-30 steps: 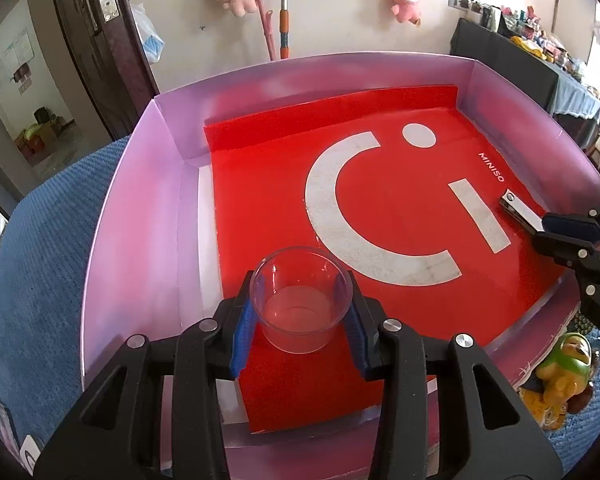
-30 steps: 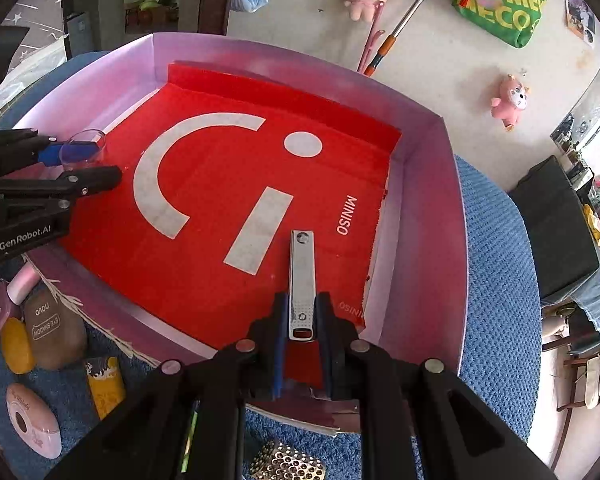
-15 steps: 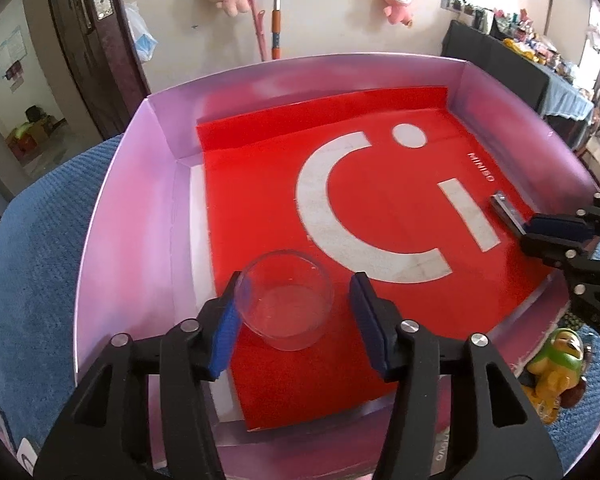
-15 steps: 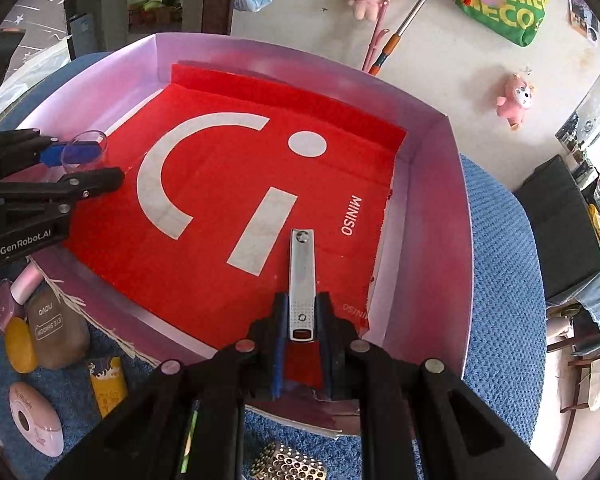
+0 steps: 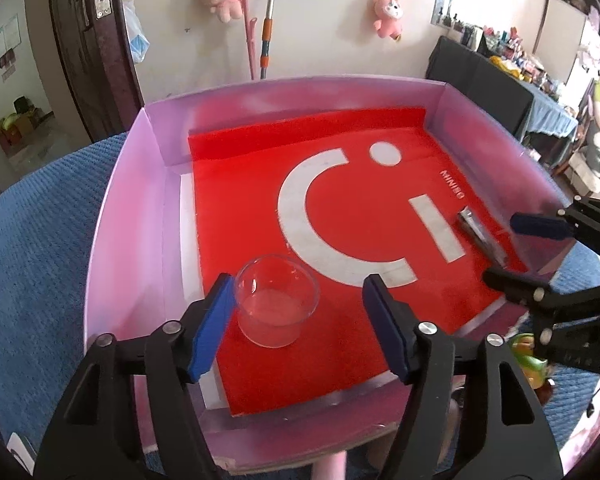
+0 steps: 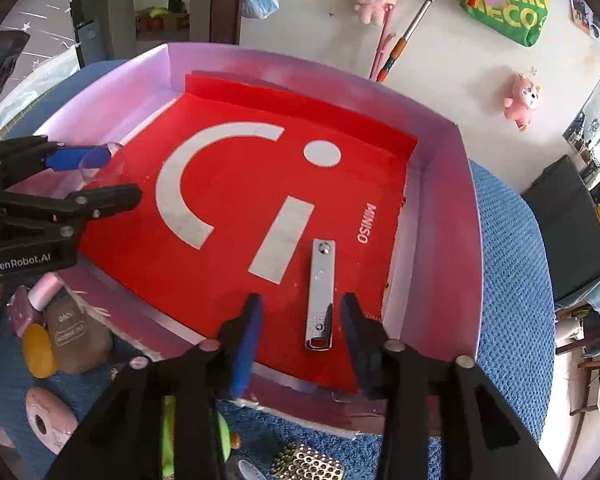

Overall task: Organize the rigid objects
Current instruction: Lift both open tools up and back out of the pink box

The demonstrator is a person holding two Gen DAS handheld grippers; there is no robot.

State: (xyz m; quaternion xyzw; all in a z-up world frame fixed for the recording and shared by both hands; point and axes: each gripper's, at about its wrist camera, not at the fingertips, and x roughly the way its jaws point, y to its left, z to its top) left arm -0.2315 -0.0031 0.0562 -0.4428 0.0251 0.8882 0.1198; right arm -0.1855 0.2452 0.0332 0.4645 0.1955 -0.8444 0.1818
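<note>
The box (image 5: 124, 216), a wide shallow carton with pale pink walls, is shown resting on the blue-clothed desk (image 5: 32, 240); it is used as the collecting place, so that rigid items are gathered inside one boundary. Its floor is covered by a red liner (image 5: 252, 184) printed with a white smiling mark (the word MINISO is legible beside it).

The left tongs (image 5: 298, 300) are seen spread wide over the near left corner of the box. Between them the glass cup (image 5: 277, 304) stands upright on the liner; the left pad appears to lie just beside or against its wall, while the right pad is well apart from it. The cup is judged to have been set down there and released, the corner being chosen so that the middle of the floor is left free.

The right tongs (image 6: 302, 332) are likewise spread, at the near right edge of the box. The nail clipper (image 6: 321, 292) lies flat on the liner between them, touched by neither pad, its length roughly in line with the tongs. It is placed well apart from the cup, so that the two items do not knock together.

Outside the box, on the desk, further items (a yellow egg-shaped piece, a brown pouch, a pink roll) are visible in the right wrist view; these are judged to await sorting.
</note>
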